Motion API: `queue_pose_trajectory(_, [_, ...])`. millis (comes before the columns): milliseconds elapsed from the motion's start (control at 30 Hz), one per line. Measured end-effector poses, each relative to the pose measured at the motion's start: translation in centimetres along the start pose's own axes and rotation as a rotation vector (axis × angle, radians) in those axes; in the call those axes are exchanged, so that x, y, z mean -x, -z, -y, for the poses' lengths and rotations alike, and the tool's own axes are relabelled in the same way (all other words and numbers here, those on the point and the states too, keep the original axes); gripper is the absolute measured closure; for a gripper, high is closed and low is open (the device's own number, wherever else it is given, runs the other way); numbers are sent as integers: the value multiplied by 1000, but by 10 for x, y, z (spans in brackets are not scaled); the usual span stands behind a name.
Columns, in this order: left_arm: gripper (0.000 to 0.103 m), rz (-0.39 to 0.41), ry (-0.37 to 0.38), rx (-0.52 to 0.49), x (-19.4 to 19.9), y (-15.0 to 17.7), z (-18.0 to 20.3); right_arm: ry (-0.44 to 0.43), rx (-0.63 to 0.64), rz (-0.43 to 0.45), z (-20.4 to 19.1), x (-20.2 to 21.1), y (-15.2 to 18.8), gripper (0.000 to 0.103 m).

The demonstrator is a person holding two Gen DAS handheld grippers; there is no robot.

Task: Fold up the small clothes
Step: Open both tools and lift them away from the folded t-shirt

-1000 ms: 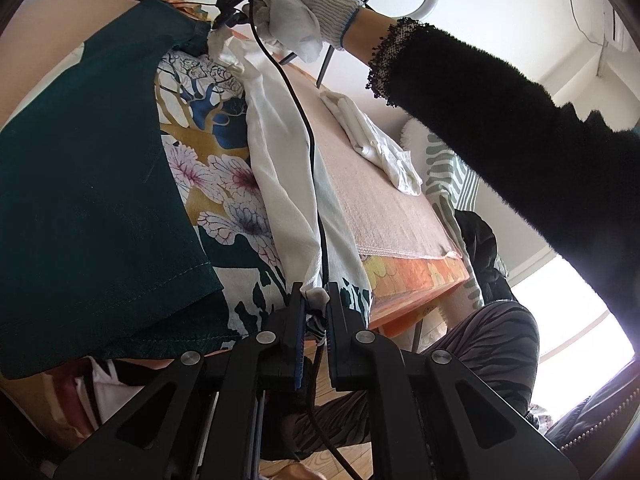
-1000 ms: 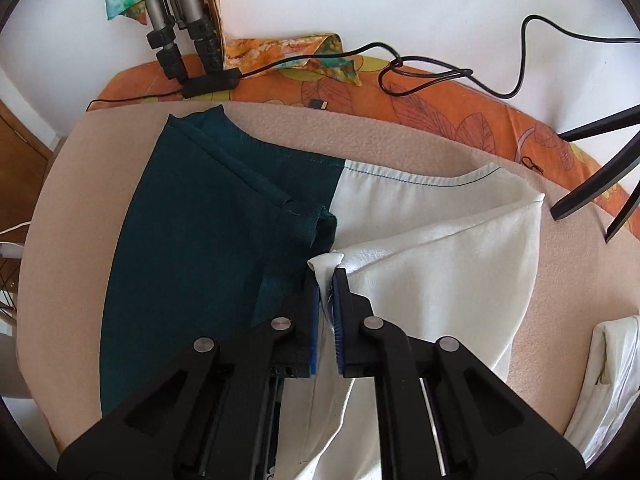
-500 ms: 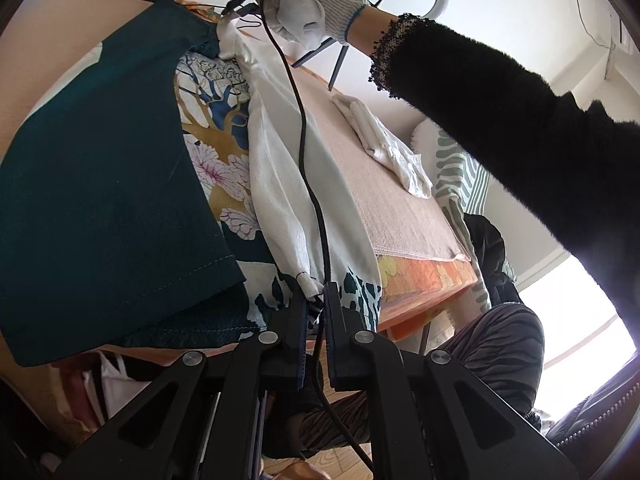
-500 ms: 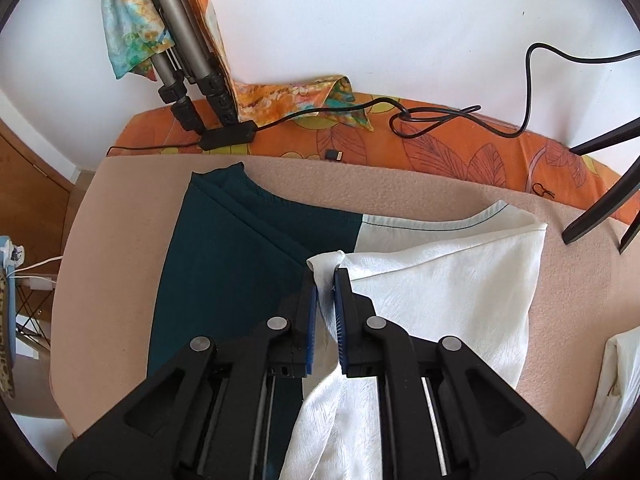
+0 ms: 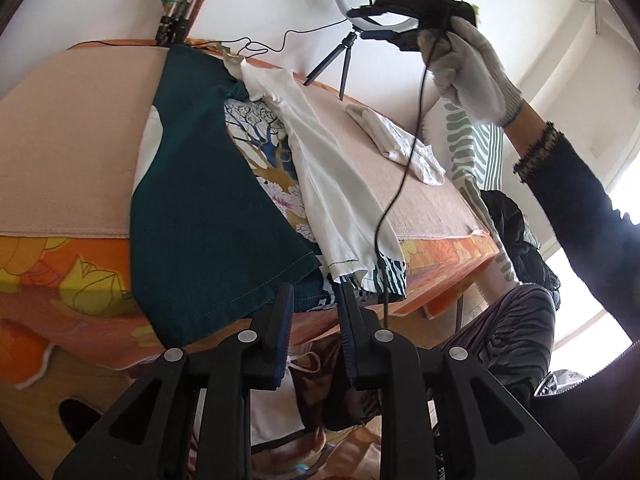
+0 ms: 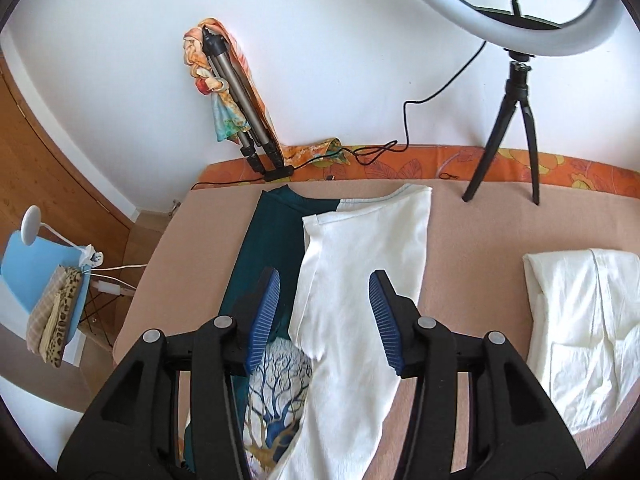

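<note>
A small garment lies spread on the beige pad (image 5: pixel 72 140), its teal part (image 5: pixel 208 200) on the left and a white flap (image 5: pixel 332 184) folded over a tree print (image 5: pixel 260 132). My left gripper (image 5: pixel 314 300) hangs just off the hem at the table's near edge. Its jaws are opening and nothing is pinched between them. In the right wrist view my right gripper (image 6: pixel 324 280) hovers above the white flap (image 6: pixel 360 260) beside the teal part (image 6: pixel 268 248), its jaws opening and empty. A gloved hand (image 5: pixel 472 76) holds that gripper high.
A folded white garment (image 6: pixel 580 320) lies on the pad's right side. A ring light on a small tripod (image 6: pixel 516 120) stands at the back edge, its cable trailing along the orange cloth (image 6: pixel 560 164). A folded tripod (image 6: pixel 236 92) leans on the wall. A person's knees (image 5: pixel 508 332) sit past the table's right end.
Both grippers let go of the white flap's corners, which now lie flat. The right one rose and pulled well back, jaws wide. The left one backed off the hem with jaws parted.
</note>
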State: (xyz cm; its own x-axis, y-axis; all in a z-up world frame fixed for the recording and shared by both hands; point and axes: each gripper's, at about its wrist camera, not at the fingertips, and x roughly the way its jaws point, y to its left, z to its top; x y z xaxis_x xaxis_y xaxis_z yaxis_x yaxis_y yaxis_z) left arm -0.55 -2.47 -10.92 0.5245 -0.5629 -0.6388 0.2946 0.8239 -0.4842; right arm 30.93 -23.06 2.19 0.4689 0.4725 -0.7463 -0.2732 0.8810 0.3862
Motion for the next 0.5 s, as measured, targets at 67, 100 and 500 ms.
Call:
queue_pose_trajectory(67, [81, -10, 16, -5, -1, -8, -1, 1, -1, 15, 7, 27, 27, 54])
queue_pose_trajectory(100, [81, -14, 19, -16, -2, -12, 1, 6, -3, 16, 10, 38, 42, 54])
queue_pose_trajectory(500, [57, -136, 31, -70, -67, -19, 33, -19, -10, -134, 35, 61, 231, 54])
